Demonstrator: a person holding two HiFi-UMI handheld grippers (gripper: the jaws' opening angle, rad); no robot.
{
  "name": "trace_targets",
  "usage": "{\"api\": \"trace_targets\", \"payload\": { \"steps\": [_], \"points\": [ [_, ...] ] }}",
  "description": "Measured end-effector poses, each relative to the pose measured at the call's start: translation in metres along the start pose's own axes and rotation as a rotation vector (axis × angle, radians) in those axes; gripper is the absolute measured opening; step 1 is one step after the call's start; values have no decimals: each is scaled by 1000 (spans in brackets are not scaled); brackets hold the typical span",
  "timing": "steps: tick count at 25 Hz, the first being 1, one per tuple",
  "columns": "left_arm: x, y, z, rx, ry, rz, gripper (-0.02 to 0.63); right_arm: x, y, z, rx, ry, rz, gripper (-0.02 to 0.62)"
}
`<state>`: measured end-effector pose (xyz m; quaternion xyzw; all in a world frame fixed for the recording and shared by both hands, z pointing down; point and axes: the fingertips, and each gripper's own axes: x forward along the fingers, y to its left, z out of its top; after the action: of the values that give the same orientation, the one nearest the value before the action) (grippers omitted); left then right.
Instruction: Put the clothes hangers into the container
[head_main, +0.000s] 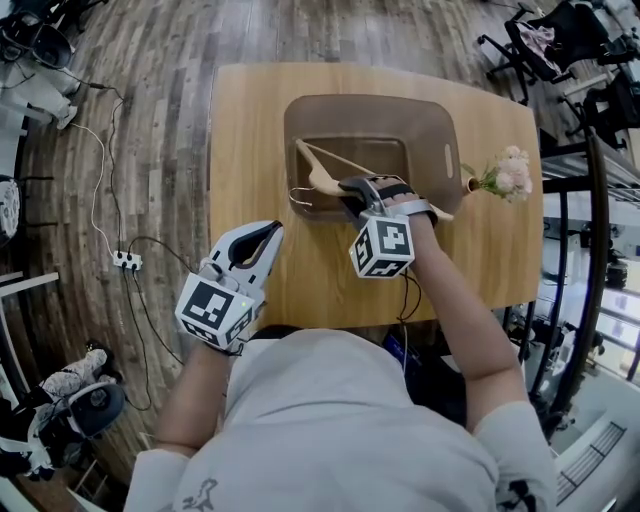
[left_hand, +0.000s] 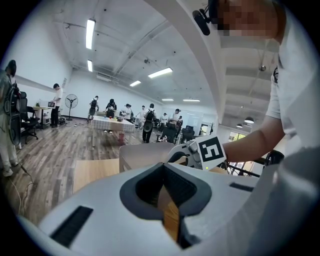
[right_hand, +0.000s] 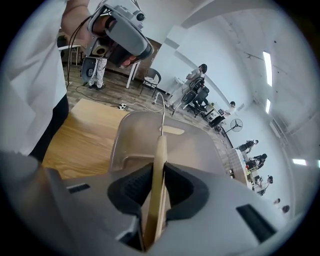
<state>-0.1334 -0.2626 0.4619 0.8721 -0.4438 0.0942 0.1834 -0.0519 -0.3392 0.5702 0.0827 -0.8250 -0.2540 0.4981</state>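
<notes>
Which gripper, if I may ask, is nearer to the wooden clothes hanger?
Right. The right gripper holds the wooden clothes hanger in its jaws over the container; the left gripper is well apart from it, by the person's edge of the table.

shirt (head_main: 340, 420): white, short-sleeved, maybe printed | left hand-held gripper (head_main: 270, 232), right hand-held gripper (head_main: 351, 187): pale grey, marker cubes (head_main: 382, 247)

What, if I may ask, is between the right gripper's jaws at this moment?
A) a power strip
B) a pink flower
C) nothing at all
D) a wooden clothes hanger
D: the right gripper view shows the right gripper closed on a wooden clothes hanger, and the head view shows that hanger over the brown container.
</notes>
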Motion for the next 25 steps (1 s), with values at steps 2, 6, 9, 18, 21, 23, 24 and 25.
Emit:
{"api": "trace_targets", "payload": {
  "steps": [2, 6, 9, 18, 21, 23, 24, 25],
  "points": [
    [-1, 1, 0, 0, -2, 0, 6, 1, 1, 0, 20, -2, 13, 78],
    [2, 0, 4, 2, -2, 0, 6, -2, -2, -5, 49, -4, 36, 110],
    [2, -1, 6, 7, -5, 5, 6, -8, -3, -9, 50, 3, 37, 129],
    [-5, -11, 5, 9, -16, 20, 6, -23, -4, -14, 92, -10, 34, 175],
    [-7, -16, 6, 13, -22, 23, 6, -31, -2, -12, 91, -19, 26, 176],
    [-7, -20, 7, 17, -26, 24, 6, -38, -2, -10, 102, -31, 20, 176],
    [-8, -22, 8, 19, -29, 25, 6, -41, -1, -10, 105, -34, 17, 176],
    [-8, -25, 8, 21, -31, 25, 6, -44, 0, -10, 106, -34, 13, 176]
  ]
}}
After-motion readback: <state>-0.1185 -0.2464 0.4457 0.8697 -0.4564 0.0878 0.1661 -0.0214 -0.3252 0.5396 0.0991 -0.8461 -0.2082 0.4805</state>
